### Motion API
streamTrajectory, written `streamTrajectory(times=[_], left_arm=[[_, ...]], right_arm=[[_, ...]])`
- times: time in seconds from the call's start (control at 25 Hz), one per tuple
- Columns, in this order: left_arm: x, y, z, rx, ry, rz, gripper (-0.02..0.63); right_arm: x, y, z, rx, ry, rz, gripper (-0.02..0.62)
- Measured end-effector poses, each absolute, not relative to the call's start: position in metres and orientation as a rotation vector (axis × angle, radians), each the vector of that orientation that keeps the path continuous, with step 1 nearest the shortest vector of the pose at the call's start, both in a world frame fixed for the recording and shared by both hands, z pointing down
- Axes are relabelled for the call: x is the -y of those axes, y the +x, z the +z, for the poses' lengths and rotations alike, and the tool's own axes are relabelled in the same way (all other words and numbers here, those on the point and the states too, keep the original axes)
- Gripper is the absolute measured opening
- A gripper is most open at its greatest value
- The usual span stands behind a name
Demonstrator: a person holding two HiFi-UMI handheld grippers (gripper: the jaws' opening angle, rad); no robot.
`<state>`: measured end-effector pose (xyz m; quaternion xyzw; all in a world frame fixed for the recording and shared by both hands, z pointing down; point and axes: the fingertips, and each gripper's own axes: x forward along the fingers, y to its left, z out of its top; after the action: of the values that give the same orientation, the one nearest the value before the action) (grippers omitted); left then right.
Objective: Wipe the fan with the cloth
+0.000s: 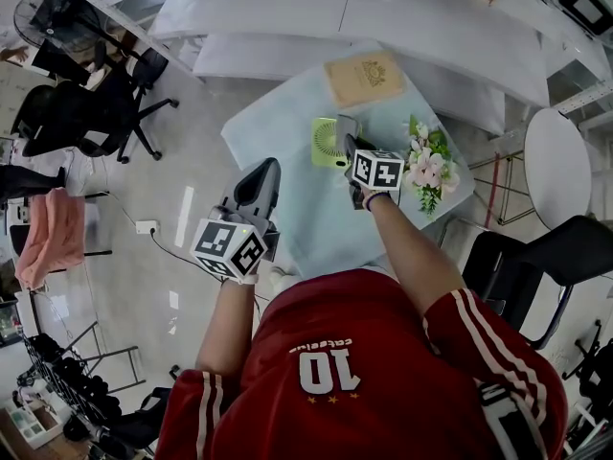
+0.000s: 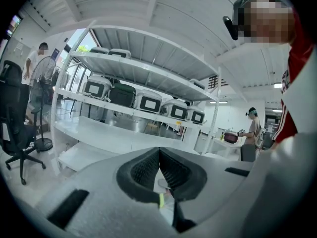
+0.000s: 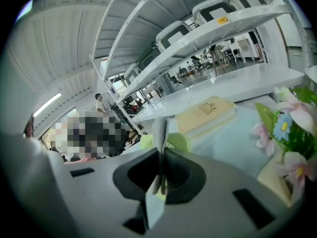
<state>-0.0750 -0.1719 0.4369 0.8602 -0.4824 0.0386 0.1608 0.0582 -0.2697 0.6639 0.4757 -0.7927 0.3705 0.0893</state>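
A small green fan (image 1: 324, 145) stands on the pale blue table (image 1: 316, 218). My right gripper (image 1: 346, 130) hovers right over the fan, shut on a grey cloth (image 1: 347, 123). In the right gripper view the cloth (image 3: 160, 133) is a thin folded strip pinched between the jaws (image 3: 161, 155), with the fan's green casing (image 3: 176, 141) just behind it. My left gripper (image 1: 265, 171) hangs off the table's left edge, above the floor. In the left gripper view its black pads (image 2: 159, 152) are pressed together with nothing between them.
A tan book (image 1: 365, 78) lies at the table's far end and a bunch of pink flowers (image 1: 427, 168) at its right side. White shelving (image 1: 383, 12) runs behind the table. Black office chairs (image 1: 91, 113) stand to the left; a round white table (image 1: 558, 166) to the right.
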Motion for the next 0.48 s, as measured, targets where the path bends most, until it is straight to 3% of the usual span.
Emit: streamTrajectory(times=[0.48], left_arm=[[0.172,-0.067,0.435,1.346,2.474,0.110,0.002]], right_arm=[[0.267,0.078,0.663,2.320,1.477,1.093,0.018]])
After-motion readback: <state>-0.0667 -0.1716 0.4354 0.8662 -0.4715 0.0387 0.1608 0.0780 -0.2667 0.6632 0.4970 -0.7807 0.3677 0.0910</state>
